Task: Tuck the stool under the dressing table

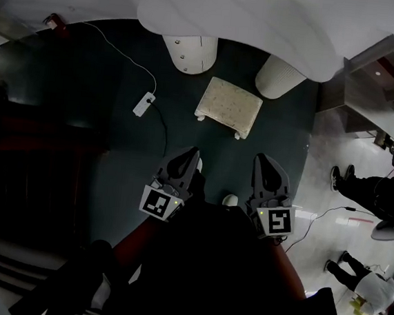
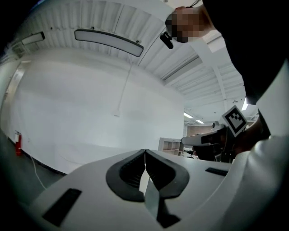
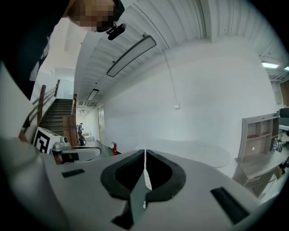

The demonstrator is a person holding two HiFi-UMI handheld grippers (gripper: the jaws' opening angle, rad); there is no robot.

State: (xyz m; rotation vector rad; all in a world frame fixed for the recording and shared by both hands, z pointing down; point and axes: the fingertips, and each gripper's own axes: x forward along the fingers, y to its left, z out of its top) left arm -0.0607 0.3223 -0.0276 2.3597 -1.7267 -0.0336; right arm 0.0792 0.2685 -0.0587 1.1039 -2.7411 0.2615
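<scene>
A small cream cushioned stool (image 1: 229,106) stands on the dark carpet between the two white round legs of the dressing table (image 1: 231,15), partly out from under its white top. My left gripper (image 1: 191,154) and right gripper (image 1: 264,163) hover side by side nearer to me than the stool, apart from it, both shut and empty. In the left gripper view the left gripper (image 2: 145,155) shows its jaws pressed together, with the table top (image 2: 90,153) beyond. The right gripper (image 3: 145,158) in its own view is likewise shut.
A white power strip (image 1: 144,104) with its cable lies on the carpet left of the stool. A red fire extinguisher (image 1: 55,21) stands at the far left wall. A wooden shelf unit (image 1: 384,88) and people's feet (image 1: 337,179) are at the right on the pale floor.
</scene>
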